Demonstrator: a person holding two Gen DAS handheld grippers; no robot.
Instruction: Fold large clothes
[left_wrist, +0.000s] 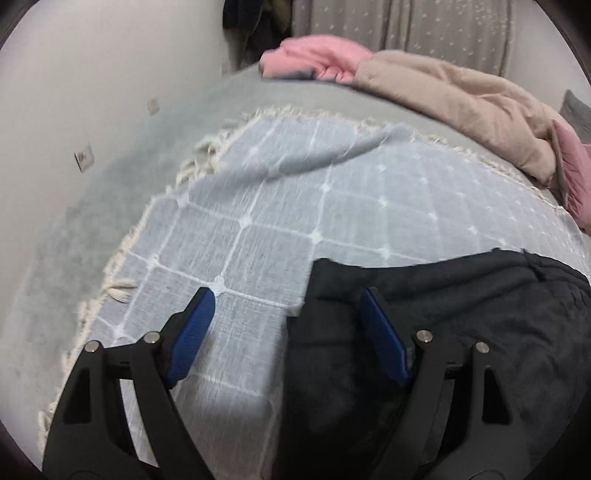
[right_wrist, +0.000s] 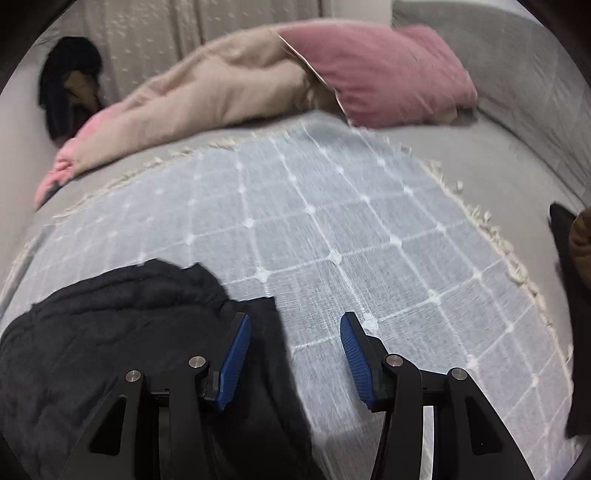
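Observation:
A dark charcoal garment (left_wrist: 424, 325) lies bunched on a light blue checked throw (left_wrist: 280, 206) spread over a bed. My left gripper (left_wrist: 286, 306) is open and empty, its jaws straddling the garment's left edge from above. In the right wrist view the same garment (right_wrist: 110, 332) fills the lower left. My right gripper (right_wrist: 295, 332) is open and empty, straddling the garment's right edge, with the checked throw (right_wrist: 351, 229) beyond it.
A beige quilt (right_wrist: 214, 85), a pink pillow (right_wrist: 376, 70) and a pink garment (left_wrist: 314, 55) lie along the bed's far side. Dark clothes (right_wrist: 70, 81) hang at the wall. A dark object (right_wrist: 569, 266) sits at the right edge. The grey bedsheet (left_wrist: 110, 184) surrounds the throw.

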